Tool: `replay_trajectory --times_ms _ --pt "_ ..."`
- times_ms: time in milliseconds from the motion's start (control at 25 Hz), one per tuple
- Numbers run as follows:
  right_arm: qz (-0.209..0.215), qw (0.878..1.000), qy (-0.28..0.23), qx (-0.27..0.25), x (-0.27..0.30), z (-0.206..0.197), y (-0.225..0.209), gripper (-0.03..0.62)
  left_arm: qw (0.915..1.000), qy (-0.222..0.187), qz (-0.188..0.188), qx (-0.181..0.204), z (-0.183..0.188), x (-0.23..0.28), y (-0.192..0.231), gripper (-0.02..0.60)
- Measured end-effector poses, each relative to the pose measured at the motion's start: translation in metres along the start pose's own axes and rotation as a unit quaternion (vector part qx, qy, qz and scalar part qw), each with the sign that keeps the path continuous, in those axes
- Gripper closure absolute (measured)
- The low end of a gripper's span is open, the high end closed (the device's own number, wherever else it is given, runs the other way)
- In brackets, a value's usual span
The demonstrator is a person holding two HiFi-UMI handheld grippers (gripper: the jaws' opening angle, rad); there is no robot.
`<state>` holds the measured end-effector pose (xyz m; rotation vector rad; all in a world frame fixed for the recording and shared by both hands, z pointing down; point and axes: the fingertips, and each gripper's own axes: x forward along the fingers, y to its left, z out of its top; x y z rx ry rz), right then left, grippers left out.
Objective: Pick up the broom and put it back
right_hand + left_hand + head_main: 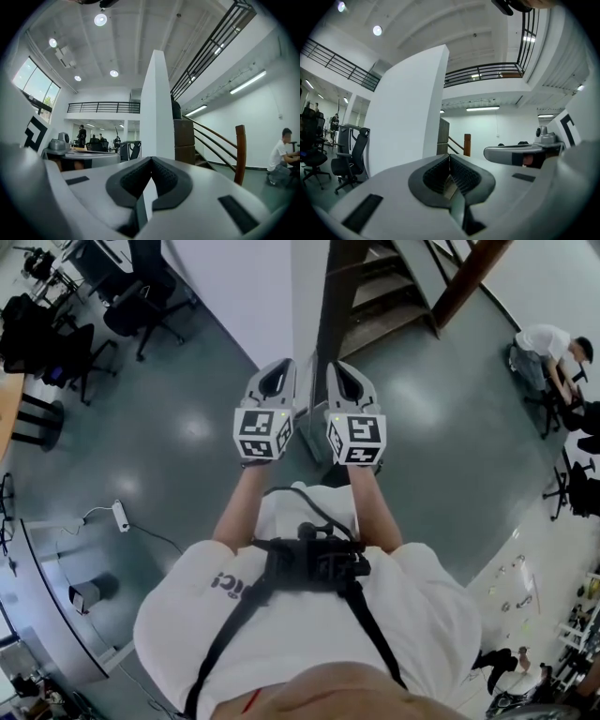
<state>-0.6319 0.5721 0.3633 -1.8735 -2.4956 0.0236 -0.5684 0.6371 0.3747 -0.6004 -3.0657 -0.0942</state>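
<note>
Currently the left hand-held gripper [277, 373] and right hand-held gripper [343, 376] are both closed, empty, level, side by side facing the white pillar [306, 306]; probably a neutral pose, no broom in view.

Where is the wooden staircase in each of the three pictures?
Head view: staircase at the top, right of centre.
Left gripper view: staircase small, near the centre.
Right gripper view: staircase right of centre, ending in a post.
Shared landmark: the white pillar, just left of the stairs in every view.
</note>
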Motion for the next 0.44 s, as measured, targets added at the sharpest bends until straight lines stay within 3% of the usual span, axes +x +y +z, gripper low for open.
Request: replay_trajectory --times_ms 440 --pt "-0.033 0.999 0.002 -0.009 -0.041 0.001 -0.017 0.586 0.9996 0.001 -0.013 -0.024 -0.003 -0.014 -0.033 0.570"
